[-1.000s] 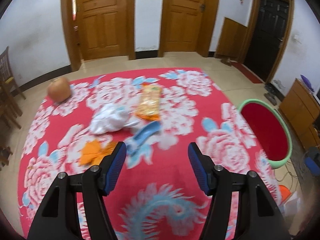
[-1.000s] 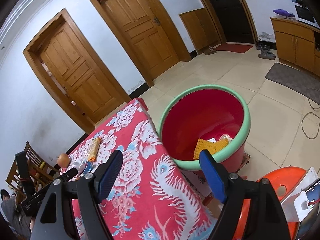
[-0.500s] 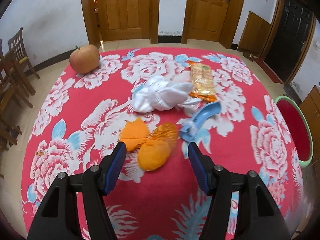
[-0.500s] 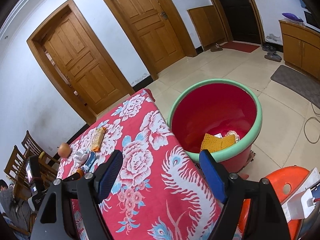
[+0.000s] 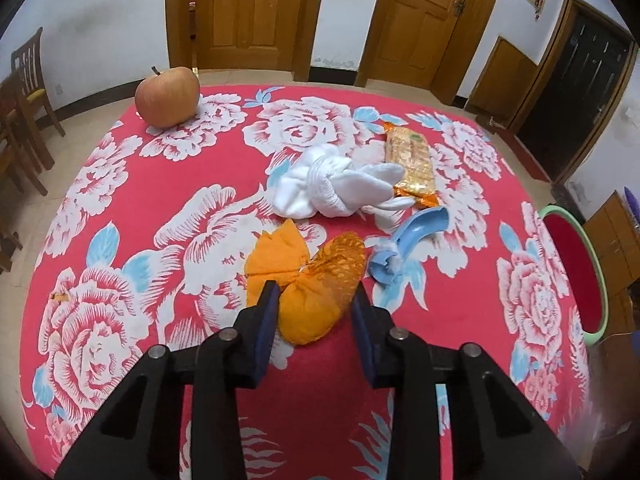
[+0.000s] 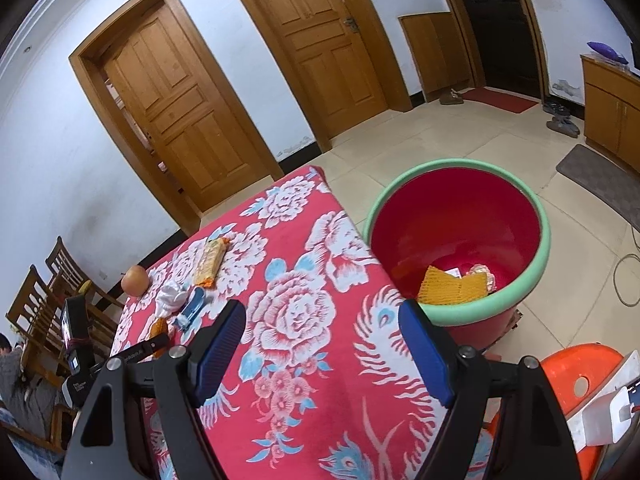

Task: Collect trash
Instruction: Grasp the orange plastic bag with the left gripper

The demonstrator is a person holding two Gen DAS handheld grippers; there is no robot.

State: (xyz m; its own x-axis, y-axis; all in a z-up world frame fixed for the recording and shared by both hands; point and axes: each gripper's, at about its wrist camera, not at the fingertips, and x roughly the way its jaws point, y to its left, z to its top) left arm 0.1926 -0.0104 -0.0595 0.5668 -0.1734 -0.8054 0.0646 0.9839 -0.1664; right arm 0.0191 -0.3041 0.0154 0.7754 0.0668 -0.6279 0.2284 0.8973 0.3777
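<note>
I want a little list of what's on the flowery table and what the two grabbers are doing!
table: red flowered cloth
fruit: apple, far corner
trash: orange peel, white crumpled cloth, snack wrapper, blue plastic piece
left gripper: jaws have just been closing around the orange peel, pads at its sides
right gripper: open, empty, above the table edge
bin: red tub with green rim, beside the table, some trash inside
</note>
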